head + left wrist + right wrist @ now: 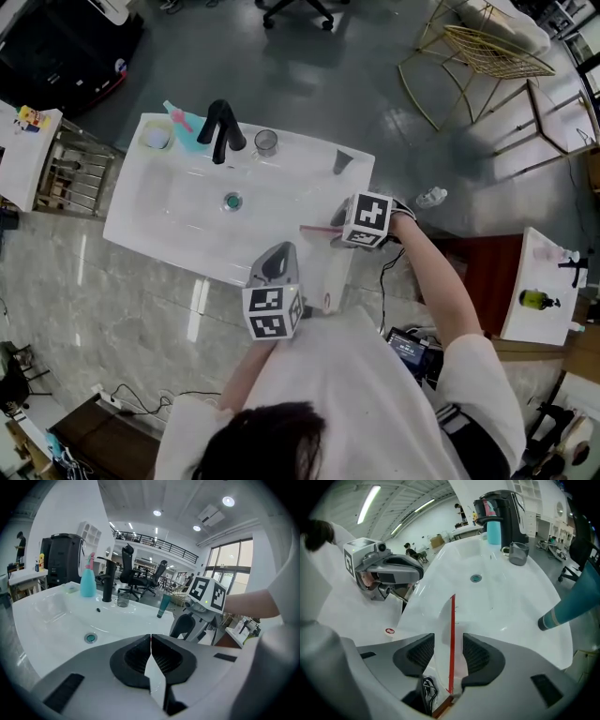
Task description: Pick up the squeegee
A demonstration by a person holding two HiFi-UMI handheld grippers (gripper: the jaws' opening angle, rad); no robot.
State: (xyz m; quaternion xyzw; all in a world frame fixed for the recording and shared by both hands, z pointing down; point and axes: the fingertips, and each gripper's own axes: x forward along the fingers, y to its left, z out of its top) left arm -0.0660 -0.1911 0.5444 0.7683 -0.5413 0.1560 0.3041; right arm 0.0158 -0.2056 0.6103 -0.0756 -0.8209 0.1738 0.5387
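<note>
Gripping the squeegee (451, 616) by its pale body, the right gripper (448, 645) presses both pads against it, red edge pointing out over the right side of the white basin (169, 206). Over at the near rim, the left gripper (151, 644) has its jaws pressed together, nothing between them. Crowded far edge: black faucet (222, 131), teal spray bottle (185, 128), glass cup (266, 142), and a teal tube (342, 161) at the far right corner. The drain (232, 201) lies mid-basin, left of the blade.

place: open office-lab hall | cues: office chairs (127, 569), mezzanine railing (159, 545), freestanding washbasin (178, 202)
</note>
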